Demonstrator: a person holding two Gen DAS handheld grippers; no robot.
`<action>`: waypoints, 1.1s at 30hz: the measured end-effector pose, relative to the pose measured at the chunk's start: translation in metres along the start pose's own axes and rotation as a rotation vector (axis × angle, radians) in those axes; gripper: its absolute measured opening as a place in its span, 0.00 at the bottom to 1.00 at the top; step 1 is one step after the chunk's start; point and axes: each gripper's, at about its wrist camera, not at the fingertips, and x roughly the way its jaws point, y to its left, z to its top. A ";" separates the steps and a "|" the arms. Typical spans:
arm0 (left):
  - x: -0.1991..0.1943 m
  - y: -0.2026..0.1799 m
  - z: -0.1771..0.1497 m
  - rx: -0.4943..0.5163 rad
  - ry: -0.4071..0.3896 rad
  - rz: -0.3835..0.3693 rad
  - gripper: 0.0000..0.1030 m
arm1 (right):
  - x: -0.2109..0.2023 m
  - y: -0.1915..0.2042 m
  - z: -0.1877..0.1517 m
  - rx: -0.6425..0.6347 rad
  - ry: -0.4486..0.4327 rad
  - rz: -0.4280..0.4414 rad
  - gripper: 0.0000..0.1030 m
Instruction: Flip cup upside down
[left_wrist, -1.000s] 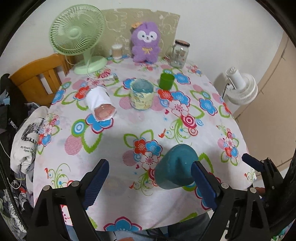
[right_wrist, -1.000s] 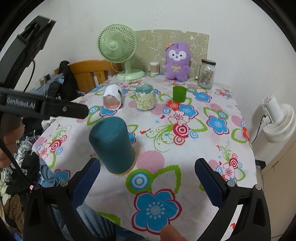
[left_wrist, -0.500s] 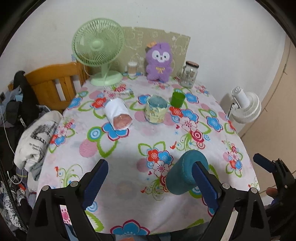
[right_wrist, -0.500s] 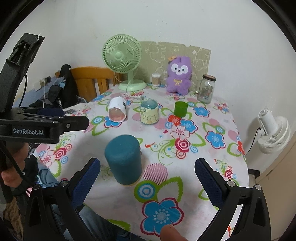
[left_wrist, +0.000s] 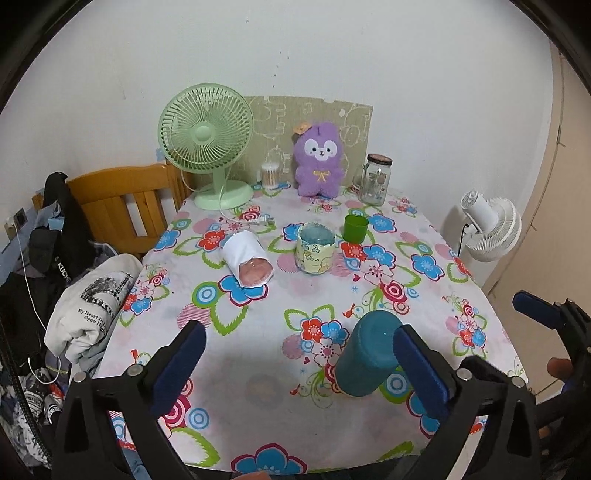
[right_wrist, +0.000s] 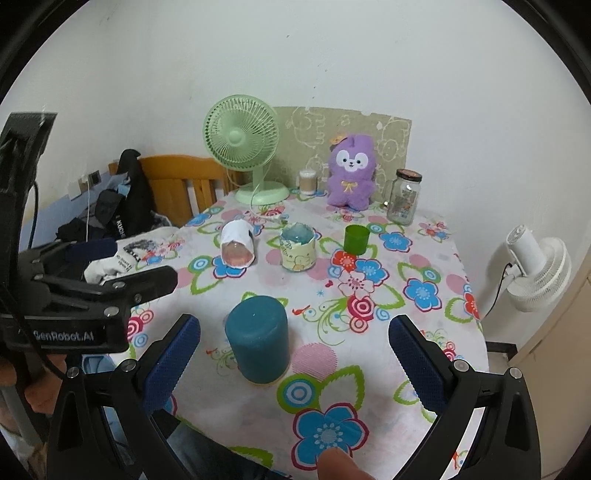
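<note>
The teal cup (right_wrist: 257, 339) stands mouth-down on the flowered worktop (right_wrist: 369, 376), closed base up, near the front edge; nothing is touching it. The right gripper (right_wrist: 295, 363) hangs in front of the cup with its blue-padded fingers (right_wrist: 170, 364) spread wide, the cup between them in view but clear of both pads. The left gripper (left_wrist: 295, 373) is likewise wide apart and empty; from its own camera the cup (left_wrist: 369, 354) sits just beside the right-hand pad (left_wrist: 421, 371), and whether they touch I cannot tell.

Further back, a white cup (left_wrist: 249, 258) lies on its side with its mouth toward the camera; just to its right stands a yellow patterned cup (left_wrist: 316, 251), upright and open; beside that a small green cup (left_wrist: 355, 228), also upright. Along the far edge sit a green desk fan (left_wrist: 208, 144), a purple plush toy (left_wrist: 319, 162), a small jar of cotton swabs (left_wrist: 269, 175) and a glass jar (left_wrist: 376, 179) with a lid. A wooden chair (left_wrist: 122, 199) draped with clothes stands at the left; a white fan (left_wrist: 489, 229) stands off the right side.
</note>
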 end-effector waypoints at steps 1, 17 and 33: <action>-0.002 0.000 -0.001 -0.003 -0.009 0.000 1.00 | -0.002 0.000 0.001 0.000 -0.006 -0.004 1.00; -0.014 0.000 -0.004 -0.029 -0.062 0.011 1.00 | -0.010 0.003 0.004 -0.004 -0.028 -0.016 1.00; -0.013 0.002 -0.005 -0.021 -0.064 0.020 1.00 | -0.003 0.003 0.000 -0.008 -0.013 -0.027 1.00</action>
